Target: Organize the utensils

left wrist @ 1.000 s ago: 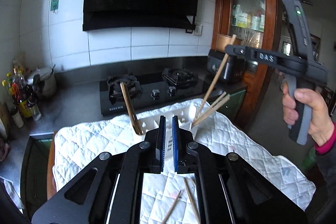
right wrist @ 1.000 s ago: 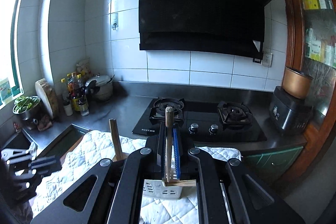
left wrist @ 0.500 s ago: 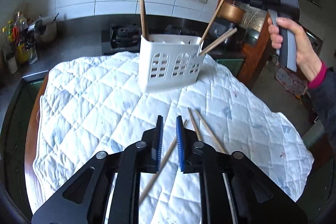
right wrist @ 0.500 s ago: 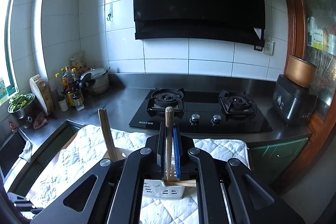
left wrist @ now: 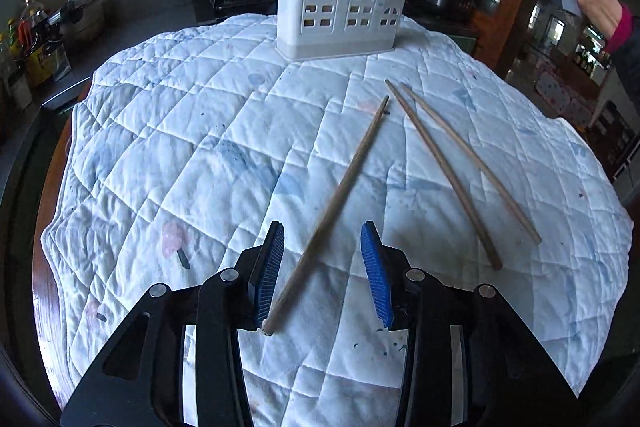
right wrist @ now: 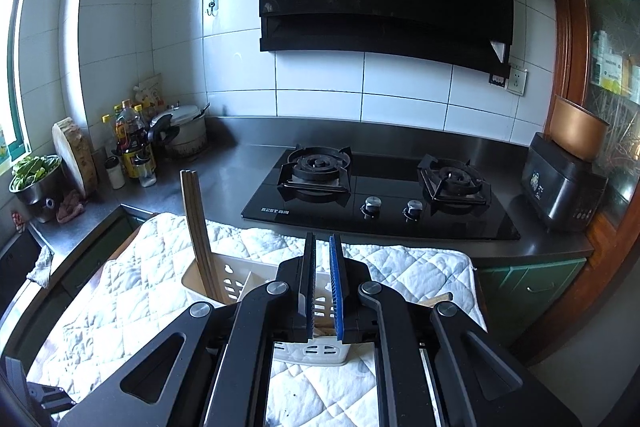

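The white quilted cloth (left wrist: 200, 147) covers the whole table, and the white plastic utensil caddy with little arched window cutouts (left wrist: 336, 11) sits at its far edge with a few wooden chopsticks already standing in it. In front of the caddy three loose wooden chopsticks lie flat on the cloth — a pair (left wrist: 460, 167) off to the right and a single one (left wrist: 340, 195) nearer the middle. The left gripper (left wrist: 322, 267) hangs low over that single stick, jaws opening with the stick lying between the blue pads, not pinched, while the right gripper (right wrist: 323, 287) is right above the caddy — jaws drawn nearly together with nothing between them.
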### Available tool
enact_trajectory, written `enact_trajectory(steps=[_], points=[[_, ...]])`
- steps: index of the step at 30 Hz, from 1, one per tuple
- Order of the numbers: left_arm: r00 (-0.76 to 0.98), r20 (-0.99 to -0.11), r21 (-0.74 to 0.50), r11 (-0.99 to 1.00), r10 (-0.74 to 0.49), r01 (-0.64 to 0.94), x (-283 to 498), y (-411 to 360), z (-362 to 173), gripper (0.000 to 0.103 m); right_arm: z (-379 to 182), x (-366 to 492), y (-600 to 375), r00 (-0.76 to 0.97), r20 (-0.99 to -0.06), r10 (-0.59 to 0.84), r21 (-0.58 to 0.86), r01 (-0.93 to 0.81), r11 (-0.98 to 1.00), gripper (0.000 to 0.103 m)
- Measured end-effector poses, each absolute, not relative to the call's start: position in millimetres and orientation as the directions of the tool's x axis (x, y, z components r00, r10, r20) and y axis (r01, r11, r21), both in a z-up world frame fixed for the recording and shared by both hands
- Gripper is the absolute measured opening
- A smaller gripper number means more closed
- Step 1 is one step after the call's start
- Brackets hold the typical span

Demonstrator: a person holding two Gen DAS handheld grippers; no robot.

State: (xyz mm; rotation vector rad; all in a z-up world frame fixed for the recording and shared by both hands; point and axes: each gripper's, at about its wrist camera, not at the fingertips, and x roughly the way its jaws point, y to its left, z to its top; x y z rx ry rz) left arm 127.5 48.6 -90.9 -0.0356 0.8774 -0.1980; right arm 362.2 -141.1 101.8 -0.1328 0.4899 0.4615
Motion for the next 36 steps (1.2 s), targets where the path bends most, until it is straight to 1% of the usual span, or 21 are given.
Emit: enact_trajectory(steps=[2, 3, 4, 8, 10, 12, 13, 14, 17, 19, 27, 32, 36], points=[[0.61, -0.772, -0.097, 0.982, -0.178, 0.163, 128.1, 48.8, -95.9, 0.04, 103.1, 360.2, -141.1, 0.786, -0.477, 0.393, -0.02, -0.457, 0.889, 0.007], [0.603, -0.779, -0.087, 0.982, -0.172, 0.168, 128.7, 48.4, -98.7, 0.038, 103.6, 358.7, -141.2, 0.787, -0.474, 0.395, -0.019, -0.458, 0.889, 0.007], [0.596, -0.786, -0.075, 0.982, -0.165, 0.172, 129.4, 47.7, -101.6, 0.029, 104.0, 357.3, -141.6, 0.787, -0.472, 0.397, -0.019, -0.459, 0.888, 0.007], [0.591, -0.792, -0.053, 0.982, -0.151, 0.181, 132.6, 48.3, -108.5, 0.021, 103.9, 350.4, -142.6, 0.787, -0.468, 0.403, -0.023, -0.466, 0.885, 0.007], [0.597, -0.792, -0.015, 0.982, -0.127, 0.189, 131.9, 43.9, -107.4, 0.014, 103.4, 345.0, -143.1, 0.785, -0.467, 0.408, -0.023, -0.471, 0.882, 0.007], [0.603, -0.79, 0.018, 0.98, -0.108, 0.2, 129.1, 37.7, -105.6, 0.01, 103.8, 339.5, -142.8, 0.785, -0.463, 0.411, -0.027, -0.476, 0.879, 0.008], [0.606, -0.788, 0.026, 0.978, -0.107, 0.206, 127.7, 35.2, -104.3, 0.007, 103.6, 336.2, -143.3, 0.785, -0.462, 0.414, -0.027, -0.479, 0.878, 0.009], [0.613, -0.782, 0.022, 0.978, -0.112, 0.207, 125.9, 33.8, -101.3, 0.005, 103.7, 333.1, -143.3, 0.784, -0.46, 0.416, -0.027, -0.481, 0.876, 0.01], [0.643, -0.754, -0.012, 0.982, -0.133, 0.189, 121.6, 35.2, -85.5, 0.005, 104.0, 321.4, -145.2, 0.785, -0.452, 0.424, -0.034, -0.491, 0.871, 0.013], [0.669, -0.728, -0.04, 0.983, -0.152, 0.18, 118.8, 37.7, -70.6, 0.005, 104.5, 312.3, -146.0, 0.784, -0.444, 0.434, -0.041, -0.501, 0.865, 0.014], [0.782, -0.603, -0.054, 0.986, -0.158, 0.157, 116.4, 38.3, -12.8, 0.005, 102.2, 269.3, -152.6, 0.762, -0.412, 0.499, -0.015, -0.553, 0.833, 0.018], [0.808, -0.566, -0.099, 0.987, -0.164, 0.13, 127.9, 42.4, 8.3, 0.005, 86.7, 244.0, -153.0, 0.745, -0.431, 0.508, -0.038, -0.578, 0.815, 0.019], [0.829, -0.525, -0.131, 0.981, -0.191, 0.143, 138.5, 41.8, 28.6, 0.005, 70.1, 225.9, -156.6, 0.739, -0.45, 0.501, -0.059, -0.584, 0.81, 0.022]])
